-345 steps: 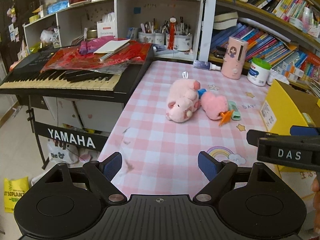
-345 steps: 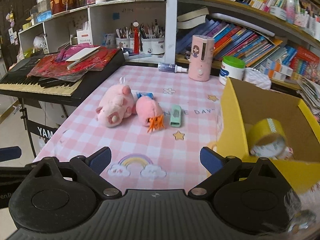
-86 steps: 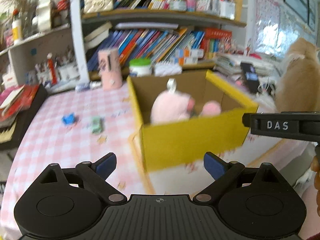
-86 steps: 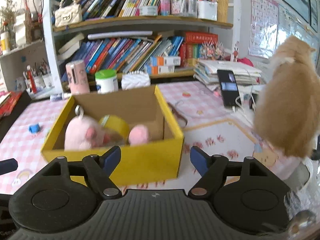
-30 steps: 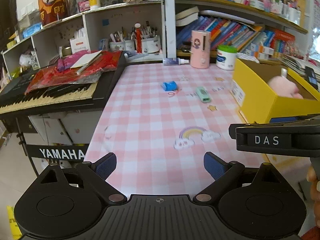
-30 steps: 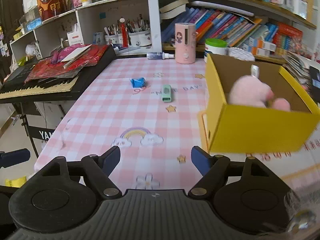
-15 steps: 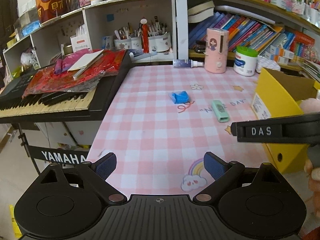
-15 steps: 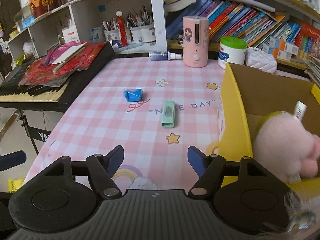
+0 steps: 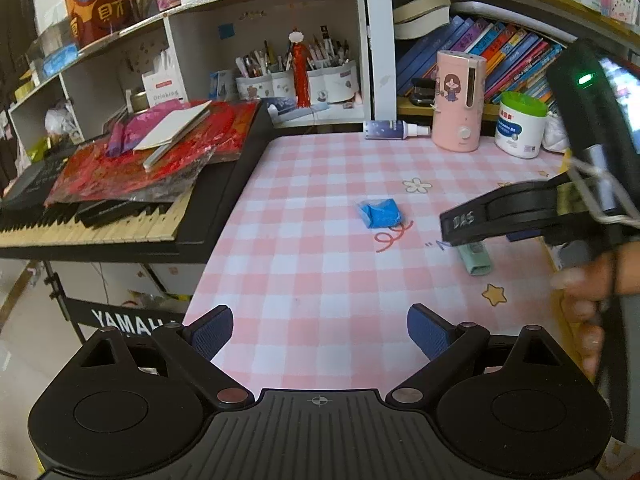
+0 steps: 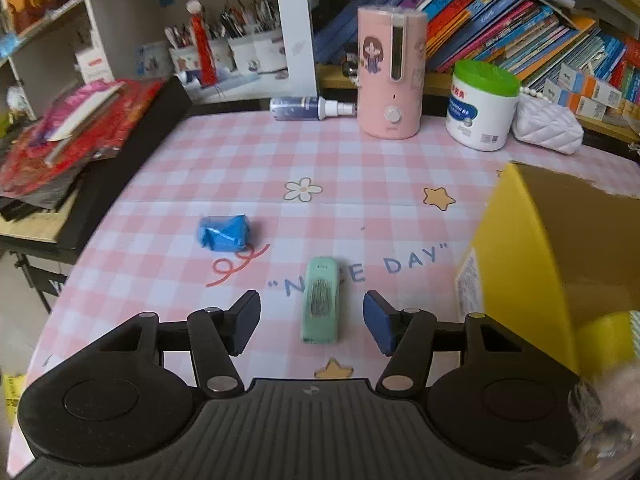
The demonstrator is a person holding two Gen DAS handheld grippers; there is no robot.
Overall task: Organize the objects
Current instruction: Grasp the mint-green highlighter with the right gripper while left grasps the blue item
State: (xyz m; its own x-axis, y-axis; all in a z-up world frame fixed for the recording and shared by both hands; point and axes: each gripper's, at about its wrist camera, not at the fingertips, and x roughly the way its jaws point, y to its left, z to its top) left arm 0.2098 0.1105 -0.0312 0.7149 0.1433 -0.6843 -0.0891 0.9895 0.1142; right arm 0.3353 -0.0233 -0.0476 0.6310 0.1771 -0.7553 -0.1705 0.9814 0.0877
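Two blue-padded fingers of the right gripper (image 10: 312,322) stand either side of the mint-green stapler-like case (image 10: 320,300), which lies flat on the pink checked tablecloth (image 10: 224,168) with its long axis running away from the camera; the jaws have just been closing and are now at a middling gap, the case between them but neither pad touching it as far as I can tell. To take it well, I judge the gripper should sink until the pads are level with the case's low sides, stay centred so both pads meet it together, and squeeze across its narrow width, since the smooth rounded plastic could skid on the slick cloth if one pad arrives first. The left gripper (image 9: 320,334) hangs back over the near part of the table, jaws wide and empty. Beyond the case, to its left, sits a crumpled blue packet (image 10: 224,233), soft and faceted like foil wrap, well apart from either gripper. To the right stands the yellow cardboard box (image 10: 516,240), stiff-walled with a brown inside, the likely home for both small items. A pink cylindrical humidifier (image 10: 390,72) and a white green-lidded tub (image 10: 482,104) stand at the table's far edge.
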